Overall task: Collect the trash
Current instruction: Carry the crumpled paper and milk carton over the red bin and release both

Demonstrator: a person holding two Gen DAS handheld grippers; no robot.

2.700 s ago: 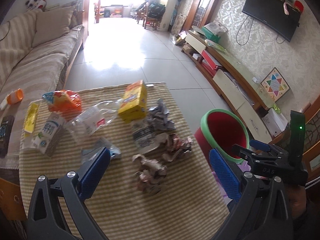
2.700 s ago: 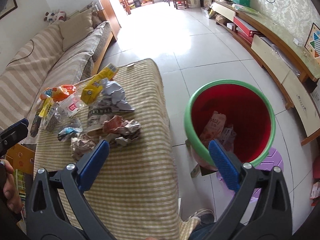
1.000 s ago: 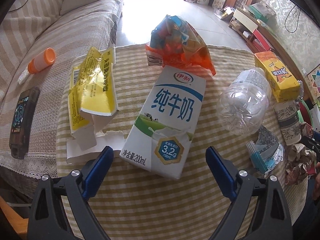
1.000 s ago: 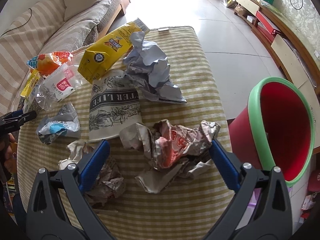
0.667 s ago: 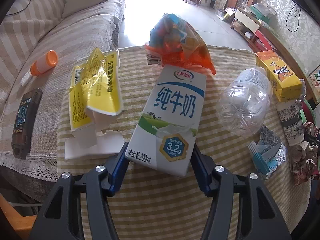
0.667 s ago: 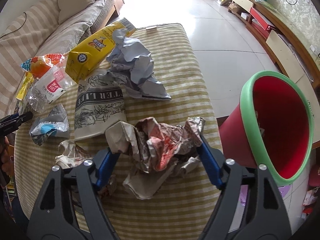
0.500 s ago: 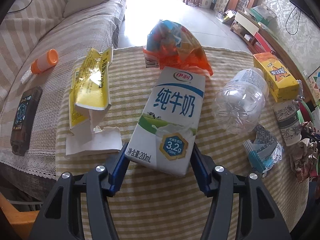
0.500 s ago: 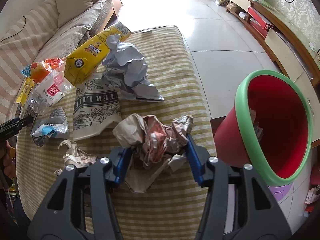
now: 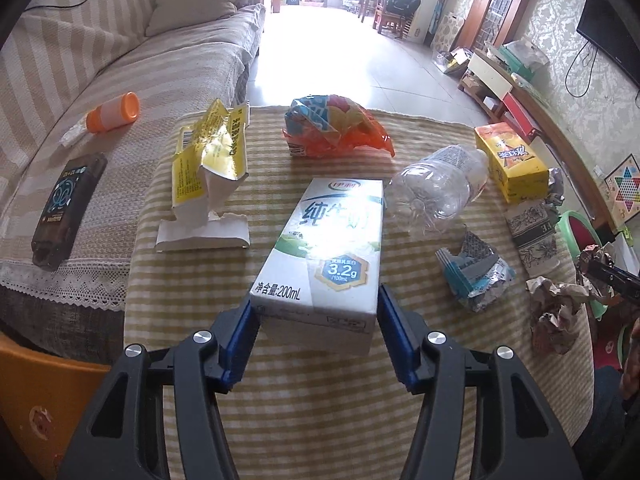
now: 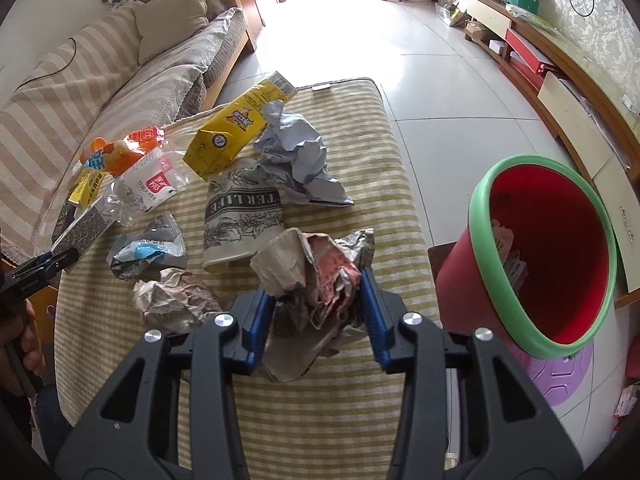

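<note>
We see our left gripper (image 9: 318, 332) clamped on the milk carton's (image 9: 326, 248) near end, our right gripper (image 10: 318, 316) pinching the crumpled paper wad (image 10: 316, 276), both jaws having just closed.

right hand-held gripper (image 10: 318, 312) | clamps crumpled paper wad (image 10: 316, 276) | red bin (image 10: 552, 256) beside

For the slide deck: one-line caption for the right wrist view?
Right gripper clamps crumpled paper above the striped table, beside the red bin.
</note>
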